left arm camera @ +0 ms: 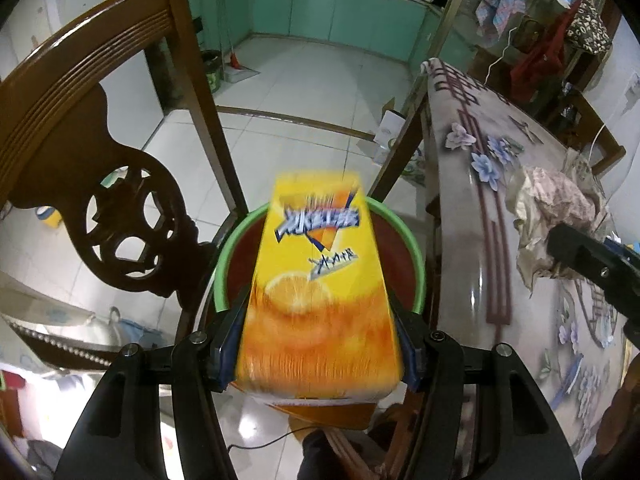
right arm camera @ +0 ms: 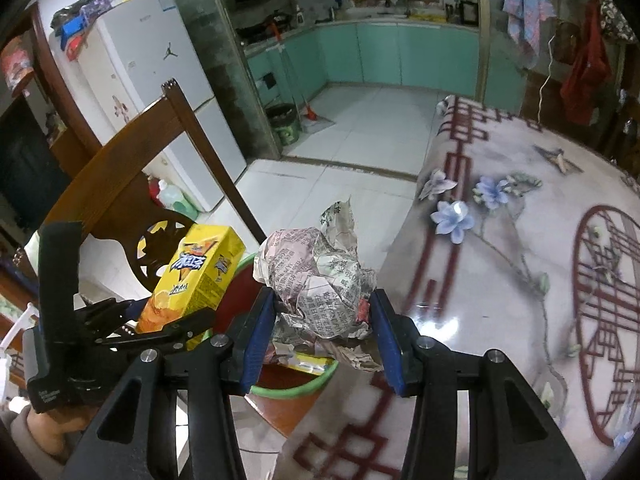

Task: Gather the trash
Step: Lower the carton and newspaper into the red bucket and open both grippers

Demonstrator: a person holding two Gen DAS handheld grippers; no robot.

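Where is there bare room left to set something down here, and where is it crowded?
The floral tablecloth is largely bare between the blue printed flowers and the red lattice circle. It is crowded at the green basin beside the table edge: the left tongs hold the yellow carton over it, and the right tongs clamp crumpled newspaper.

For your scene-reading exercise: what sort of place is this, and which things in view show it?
Most likely a home dining area opening onto a kitchen: teal kitchen cabinets, a white fridge, a carved wooden chair beside a floral-covered table.
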